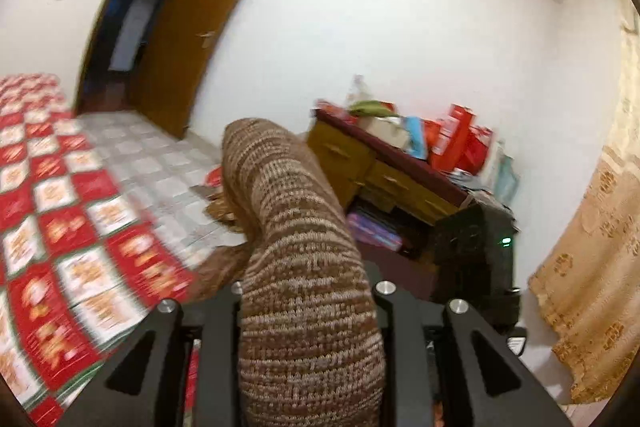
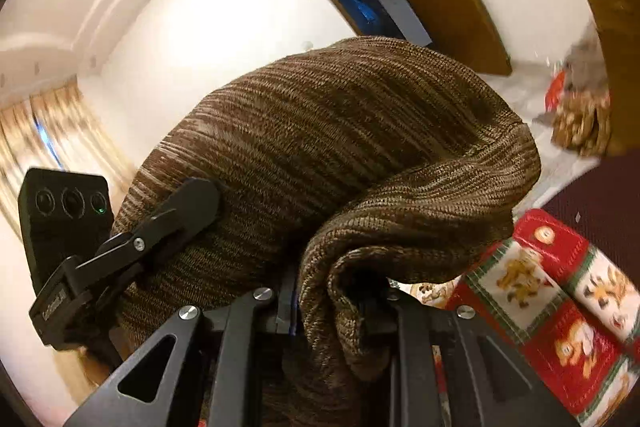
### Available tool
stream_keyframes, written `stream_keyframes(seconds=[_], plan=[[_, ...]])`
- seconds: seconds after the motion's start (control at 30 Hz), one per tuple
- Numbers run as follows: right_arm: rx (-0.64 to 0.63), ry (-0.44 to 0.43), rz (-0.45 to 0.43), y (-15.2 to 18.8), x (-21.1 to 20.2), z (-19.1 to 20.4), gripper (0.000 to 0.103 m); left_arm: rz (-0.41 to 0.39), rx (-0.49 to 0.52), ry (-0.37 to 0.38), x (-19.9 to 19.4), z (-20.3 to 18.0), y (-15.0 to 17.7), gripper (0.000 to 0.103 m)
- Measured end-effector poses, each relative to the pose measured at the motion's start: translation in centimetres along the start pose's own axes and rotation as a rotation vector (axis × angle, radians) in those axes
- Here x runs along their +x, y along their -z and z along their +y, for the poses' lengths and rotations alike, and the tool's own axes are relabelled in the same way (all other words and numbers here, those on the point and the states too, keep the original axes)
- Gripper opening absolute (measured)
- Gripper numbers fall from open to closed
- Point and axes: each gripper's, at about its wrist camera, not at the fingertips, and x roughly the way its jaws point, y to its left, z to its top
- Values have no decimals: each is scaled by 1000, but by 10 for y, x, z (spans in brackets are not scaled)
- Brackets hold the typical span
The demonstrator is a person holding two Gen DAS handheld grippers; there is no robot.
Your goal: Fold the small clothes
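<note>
Brown knit garment (image 1: 296, 267) is clamped in both the left gripper (image 1: 308, 367) and right gripper (image 2: 332, 339), its long axis running up-frame from the lower centre.

Brown marled knit garment (image 2: 340, 155), bunched aloft

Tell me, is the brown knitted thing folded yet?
Not yet. Picked up: the left hand-held gripper and the right hand-held gripper each pinch the brown knitted garment, lifted above the red patterned bedspread. It hangs bunched, so all the folding is left.
</note>
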Motion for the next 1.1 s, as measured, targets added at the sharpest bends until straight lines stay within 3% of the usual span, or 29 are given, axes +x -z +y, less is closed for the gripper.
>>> stream_keyframes(seconds=[0.1, 0.2, 0.23, 0.3, 0.4, 0.47, 0.57, 0.63, 0.7, 0.77, 0.83, 0.87, 1.03, 1.1], plan=[[-53, 63, 89, 25, 56, 8, 22, 54, -135, -127, -8, 78, 36, 28], [3, 106, 240, 64, 114, -3, 22, 152, -408, -297, -20, 171, 88, 28], [48, 90, 283, 75, 125, -8, 22, 155, -531, -253, -28, 197, 108, 32], [100, 37, 304, 87, 126, -7, 28, 85, -638, -162, -45, 215, 126, 35], [38, 96, 259, 81, 103, 4, 48, 124, -492, -229, -45, 200, 117, 44], [17, 138, 208, 73, 80, 4, 68, 156, -407, -270, -43, 188, 108, 44], [53, 152, 194, 77, 58, 4, 69, 184, -339, -239, -46, 175, 97, 47], [89, 153, 226, 79, 62, 0, 69, 171, -316, -224, -51, 170, 99, 64], [132, 139, 268, 88, 84, -4, 69, 166, -307, -221, -52, 170, 104, 72], [160, 104, 327, 105, 98, -8, 69, 179, -307, -218, -50, 167, 112, 74], [43, 152, 307, 114, 103, 10, 71, 203, -303, -234, -51, 168, 124, 76], [26, 132, 327, 120, 105, 17, 71, 214, -303, -249, -54, 167, 129, 76], [-61, 102, 366, 145, 105, 40, 71, 184, -334, -240, -67, 159, 141, 76], [-47, 99, 418, 153, 114, 42, 66, 179, -355, -242, -66, 158, 142, 74]])
